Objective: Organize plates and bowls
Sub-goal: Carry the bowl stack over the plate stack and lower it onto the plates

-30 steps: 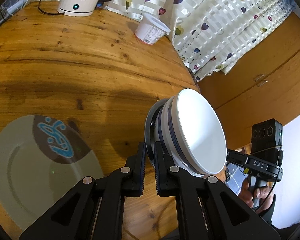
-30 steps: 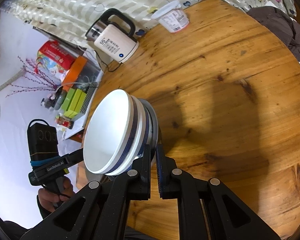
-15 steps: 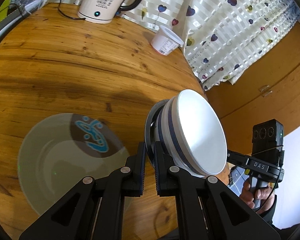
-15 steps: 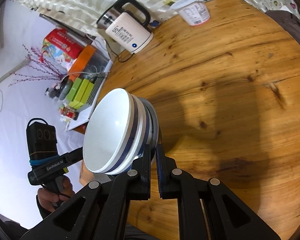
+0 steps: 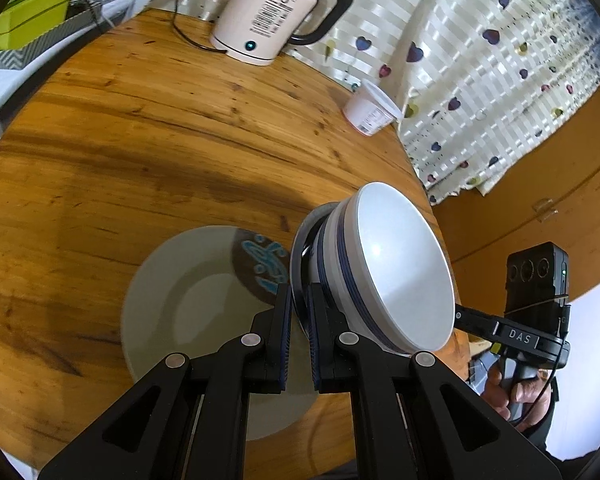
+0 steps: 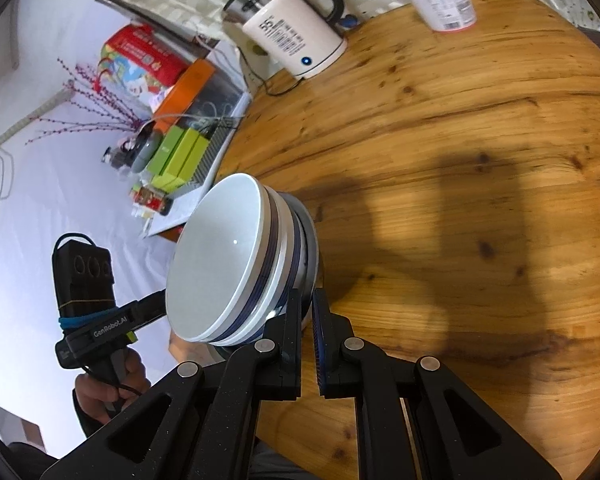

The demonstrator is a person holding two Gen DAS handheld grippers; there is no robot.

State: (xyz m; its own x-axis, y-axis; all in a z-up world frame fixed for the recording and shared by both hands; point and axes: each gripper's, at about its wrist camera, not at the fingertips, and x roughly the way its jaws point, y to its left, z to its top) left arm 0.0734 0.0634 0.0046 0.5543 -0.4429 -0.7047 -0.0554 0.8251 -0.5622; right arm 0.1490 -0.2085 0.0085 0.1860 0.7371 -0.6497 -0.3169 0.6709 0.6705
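Note:
A stack of white bowls with blue bands rests on a dark plate, and both grippers carry it above the round wooden table. My left gripper is shut on the dark plate's rim, the bowls to its right. My right gripper is shut on the opposite rim, the bowl stack to its left. A pale green plate with a brown patch and blue drawing lies on the table below the left gripper. It is not visible in the right wrist view.
A white electric kettle with its cord stands at the table's far edge, also in the right wrist view. A white plastic tub sits near the curtain. Green boxes and clutter lie beyond the table edge.
The carried stack has moved across the table toward the pale green plate, which now lies under the left gripper. Both grips are unchanged.

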